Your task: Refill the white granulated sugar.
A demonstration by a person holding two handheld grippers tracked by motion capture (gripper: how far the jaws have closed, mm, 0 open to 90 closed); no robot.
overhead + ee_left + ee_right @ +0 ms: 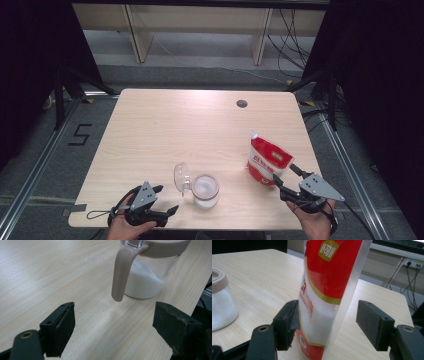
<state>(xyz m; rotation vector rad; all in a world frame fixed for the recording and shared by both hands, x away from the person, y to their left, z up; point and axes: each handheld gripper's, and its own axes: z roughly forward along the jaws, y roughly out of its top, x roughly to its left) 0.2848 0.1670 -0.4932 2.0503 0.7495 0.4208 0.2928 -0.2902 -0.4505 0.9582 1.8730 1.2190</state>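
The right gripper (pixel 327 325) is nearest, with its two black jaws on either side of the red and white bag (pixel 329 290). The jaws are spread. One jaw sits right by the bag's side, and it is hard to tell if it touches. The other jaw stands clear with a gap, so nothing is squeezing the bag. The bag stands up by itself on the table (pixel 165 125), near the right edge. It looks like the gripper has set it down there so it will not tip or spill.

The left gripper (pixel 113 327) rests low on the table near the front edge. Its jaws are spread wide too, with nothing between them. They point at the jar (pixel 147 277), which is a little way off. The jar is see-through and has white powder in the bottom. It has a tan rim and a long tan handle (pixel 121 275) hanging down its side.

From above, the jar's clear lid (pixel 181 176) is flipped open and stands up at its left side. That leaves the top free for pouring. The jar sits between the two grippers, so both can reach it.
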